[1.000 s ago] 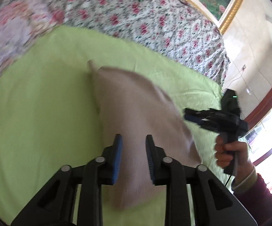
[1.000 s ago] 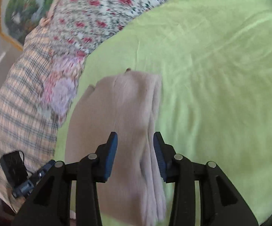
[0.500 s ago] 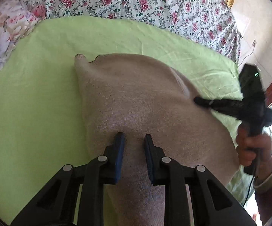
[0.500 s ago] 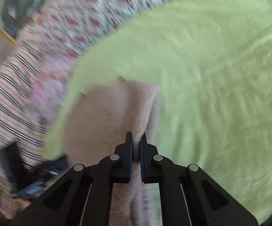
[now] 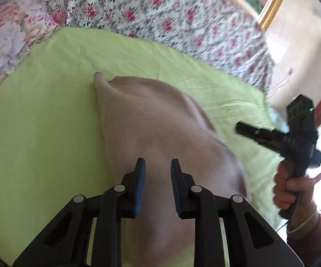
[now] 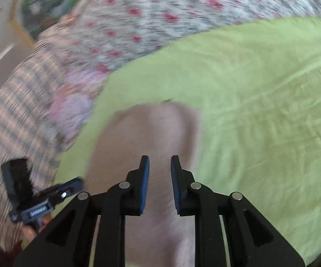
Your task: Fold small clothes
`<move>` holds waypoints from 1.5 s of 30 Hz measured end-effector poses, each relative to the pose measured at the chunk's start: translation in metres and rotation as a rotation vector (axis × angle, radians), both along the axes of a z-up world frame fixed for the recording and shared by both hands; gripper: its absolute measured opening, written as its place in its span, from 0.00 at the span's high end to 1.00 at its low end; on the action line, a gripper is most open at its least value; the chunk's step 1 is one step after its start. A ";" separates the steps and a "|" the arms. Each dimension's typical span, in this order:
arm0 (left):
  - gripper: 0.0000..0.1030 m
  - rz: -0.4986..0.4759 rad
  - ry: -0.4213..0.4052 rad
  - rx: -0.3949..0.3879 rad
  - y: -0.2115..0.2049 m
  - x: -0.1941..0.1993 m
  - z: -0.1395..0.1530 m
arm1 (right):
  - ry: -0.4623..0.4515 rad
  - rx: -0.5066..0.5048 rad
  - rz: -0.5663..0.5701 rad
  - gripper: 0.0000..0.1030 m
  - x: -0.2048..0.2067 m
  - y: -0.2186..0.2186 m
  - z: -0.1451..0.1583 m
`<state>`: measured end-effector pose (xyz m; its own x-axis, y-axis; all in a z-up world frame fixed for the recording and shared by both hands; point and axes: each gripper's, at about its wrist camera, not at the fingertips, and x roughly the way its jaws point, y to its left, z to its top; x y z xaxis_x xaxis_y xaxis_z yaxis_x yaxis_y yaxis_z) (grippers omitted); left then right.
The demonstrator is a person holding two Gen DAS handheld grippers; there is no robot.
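A beige knit garment (image 5: 151, 120) lies folded lengthwise on the green sheet (image 5: 38, 122); it also shows, blurred, in the right wrist view (image 6: 151, 133). My left gripper (image 5: 157, 166) is open and empty above the garment's near part. My right gripper (image 6: 159, 162) is open and empty above the garment too. The right gripper shows in the left wrist view (image 5: 278, 138) off the garment's right edge, held by a hand. The left gripper shows in the right wrist view (image 6: 49, 198) at lower left.
A floral quilt (image 5: 160, 17) lies along the far side of the sheet, with a pink flowered pillow (image 5: 7, 37) at far left. A checked blanket (image 6: 15, 115) lies at the left in the right wrist view. A gold-framed picture (image 5: 269, 2) hangs on the wall.
Half a second ago my right gripper was shut on the garment's edge; now it is open and drawn back. My left gripper has opened wider and lifted off the garment.
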<state>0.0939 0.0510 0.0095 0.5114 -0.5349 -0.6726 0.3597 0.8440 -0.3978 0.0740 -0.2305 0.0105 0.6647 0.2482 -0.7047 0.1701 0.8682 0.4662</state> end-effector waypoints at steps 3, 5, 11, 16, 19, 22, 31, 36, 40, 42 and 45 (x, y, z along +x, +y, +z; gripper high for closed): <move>0.76 -0.026 0.018 -0.014 0.002 -0.022 -0.007 | 0.074 -0.019 0.067 0.80 -0.003 0.023 -0.020; 0.77 -0.021 0.051 0.049 -0.001 -0.028 -0.024 | 0.154 -0.083 0.043 0.81 0.000 0.024 -0.043; 0.84 -0.002 0.090 0.094 -0.007 -0.025 -0.049 | 0.136 -0.013 -0.009 0.89 -0.002 0.000 -0.057; 0.75 0.000 0.099 0.042 0.001 -0.043 -0.039 | 0.102 -0.059 0.065 0.85 -0.026 0.024 -0.031; 0.72 -0.012 0.097 0.043 0.001 -0.057 -0.036 | 0.094 -0.088 0.122 0.85 -0.044 0.047 -0.024; 0.70 -0.026 0.099 0.069 0.000 -0.074 -0.045 | 0.172 -0.178 0.106 0.85 -0.060 0.053 -0.042; 0.69 -0.036 0.101 0.110 -0.006 -0.082 -0.047 | 0.177 -0.120 0.045 0.85 -0.073 0.040 -0.051; 0.57 0.007 0.105 0.065 0.013 -0.080 -0.030 | 0.138 -0.102 0.027 0.84 -0.084 0.041 -0.029; 0.50 0.048 0.095 0.061 0.025 -0.068 -0.020 | 0.102 -0.084 0.003 0.78 -0.090 0.039 -0.015; 0.49 0.063 0.098 0.058 0.029 -0.059 -0.018 | 0.088 -0.074 -0.009 0.73 -0.089 0.037 -0.009; 0.47 0.093 0.105 0.059 0.032 -0.042 -0.016 | 0.074 -0.081 -0.029 0.68 -0.085 0.035 -0.004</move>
<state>0.0522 0.0826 -0.0061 0.4822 -0.4467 -0.7536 0.2379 0.8947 -0.3781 -0.0112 -0.1957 0.0069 0.6158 0.1704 -0.7693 0.2269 0.8966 0.3803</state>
